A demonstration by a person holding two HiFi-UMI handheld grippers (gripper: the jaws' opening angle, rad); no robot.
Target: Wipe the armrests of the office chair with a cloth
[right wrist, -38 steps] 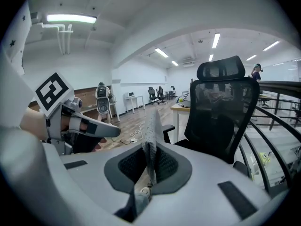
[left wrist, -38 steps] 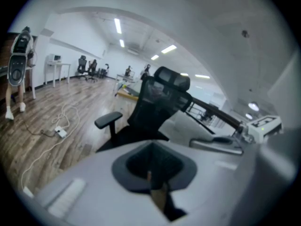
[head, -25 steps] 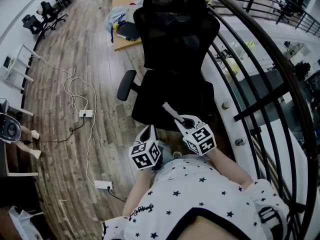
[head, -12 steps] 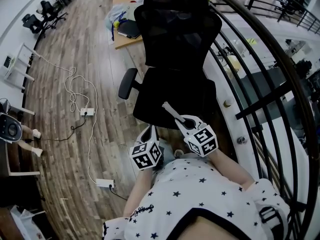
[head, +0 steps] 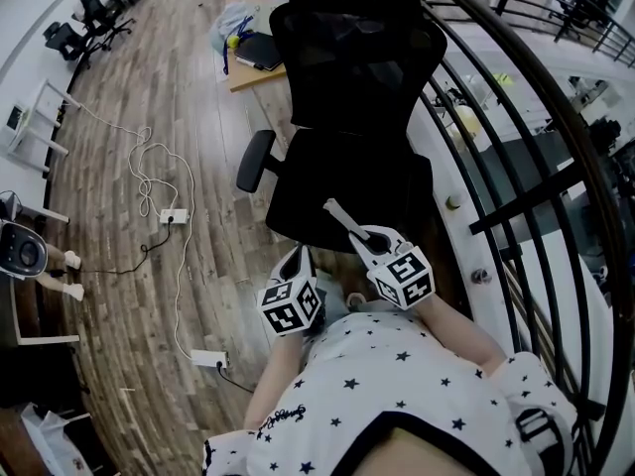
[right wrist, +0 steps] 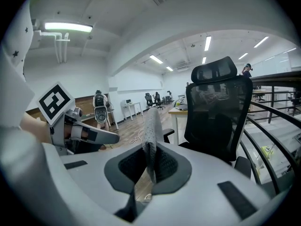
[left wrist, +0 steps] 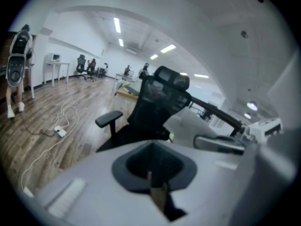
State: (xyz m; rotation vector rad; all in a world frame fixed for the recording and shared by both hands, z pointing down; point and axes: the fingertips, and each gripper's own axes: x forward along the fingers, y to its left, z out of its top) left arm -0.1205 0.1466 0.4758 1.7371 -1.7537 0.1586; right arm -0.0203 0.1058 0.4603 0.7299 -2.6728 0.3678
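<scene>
— Which way is the office chair (head: 347, 97) facing?
— Its seat is toward the person and its mesh backrest stands upright on the far side, with the headrest on top. The armrest (head: 255, 160) I can see plainly juts out on the left, and its pad runs lengthwise from near to far.
— Where are the tools in relation to it?
— Both are on the near side, just off the seat's front edge. The left-hand armrest is farther away and off to the left of them.
— Who has the cloth (head: 340, 220)?
— The right gripper (head: 365, 244). Its jaws are pinched tight on a folded grey strip that sticks out past the tips toward the seat. It seems to stop short of the chair, though from above it overlaps the seat edge.
— And the left gripper (head: 297, 263)?
— It's low beside the right one, with its jaws together and nothing between them, aimed at the chair.
— Anything else around?
— A white cable (head: 149, 172) loops across the wooden floor (head: 129, 266) on the left, and a dark railing (head: 516, 157) curves along the right.
</scene>
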